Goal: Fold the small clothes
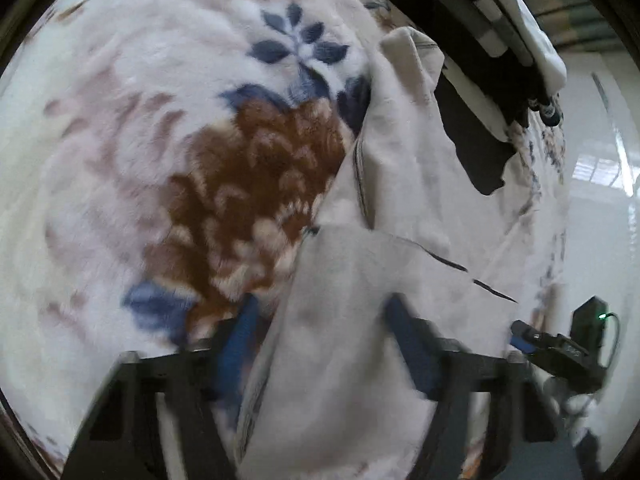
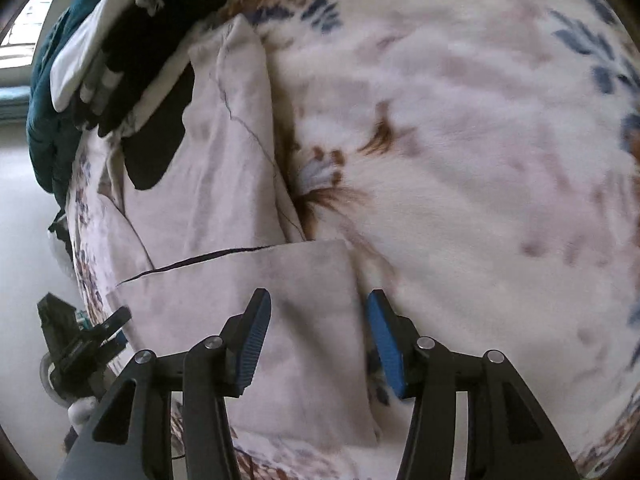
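Note:
A pale beige garment (image 1: 384,208) with thin dark seams lies partly folded on a fluffy floral blanket (image 1: 160,120). It also shows in the right wrist view (image 2: 224,176), with a folded flap (image 2: 304,280) nearest me. My left gripper (image 1: 320,320) is open, its blue pads either side of the near end of the garment. My right gripper (image 2: 316,320) is open over the folded flap, one pad on the cloth and one at its right edge. Neither holds anything.
A pile of dark and white clothes (image 1: 480,40) lies at the far end of the garment, also in the right wrist view (image 2: 120,40). The blanket's edge drops to a pale floor (image 1: 592,208). Each gripper shows in the other's view, the right one (image 1: 560,348) and the left one (image 2: 80,340).

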Demonstrator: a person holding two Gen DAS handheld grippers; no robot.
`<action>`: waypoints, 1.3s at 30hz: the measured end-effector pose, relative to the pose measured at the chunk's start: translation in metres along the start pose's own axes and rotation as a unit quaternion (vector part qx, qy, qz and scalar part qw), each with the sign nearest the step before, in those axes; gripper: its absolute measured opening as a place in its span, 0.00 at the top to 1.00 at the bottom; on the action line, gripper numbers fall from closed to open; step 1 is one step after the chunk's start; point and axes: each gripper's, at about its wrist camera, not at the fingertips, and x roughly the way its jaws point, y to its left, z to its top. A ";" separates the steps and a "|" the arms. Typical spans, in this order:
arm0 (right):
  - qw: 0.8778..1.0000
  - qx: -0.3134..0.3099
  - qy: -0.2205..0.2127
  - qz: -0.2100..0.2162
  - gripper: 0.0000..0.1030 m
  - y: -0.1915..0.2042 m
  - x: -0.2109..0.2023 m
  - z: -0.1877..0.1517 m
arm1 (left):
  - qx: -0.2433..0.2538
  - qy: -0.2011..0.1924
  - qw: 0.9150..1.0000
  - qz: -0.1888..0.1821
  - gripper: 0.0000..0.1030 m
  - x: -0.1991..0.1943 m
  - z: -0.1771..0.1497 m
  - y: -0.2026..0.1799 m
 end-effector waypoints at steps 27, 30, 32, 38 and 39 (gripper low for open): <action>0.976 -0.150 -0.056 -0.149 0.41 0.120 0.017 0.193 | 0.250 0.011 0.964 0.091 0.27 0.040 0.185 -0.119; 0.965 -0.179 -0.023 -0.189 0.41 0.133 0.041 0.216 | 0.297 0.025 0.947 0.117 0.35 0.060 0.184 -0.128; 0.956 -0.202 -0.007 -0.211 0.56 0.144 0.054 0.223 | 0.321 0.030 0.939 0.115 0.93 0.063 0.180 -0.134; 0.963 -0.214 -0.024 -0.160 0.95 0.162 0.035 0.217 | 0.327 0.007 0.941 0.082 0.97 0.031 0.154 -0.131; 0.965 -0.212 -0.034 -0.148 0.95 0.164 0.025 0.212 | 0.325 0.001 0.943 0.077 0.97 0.021 0.148 -0.127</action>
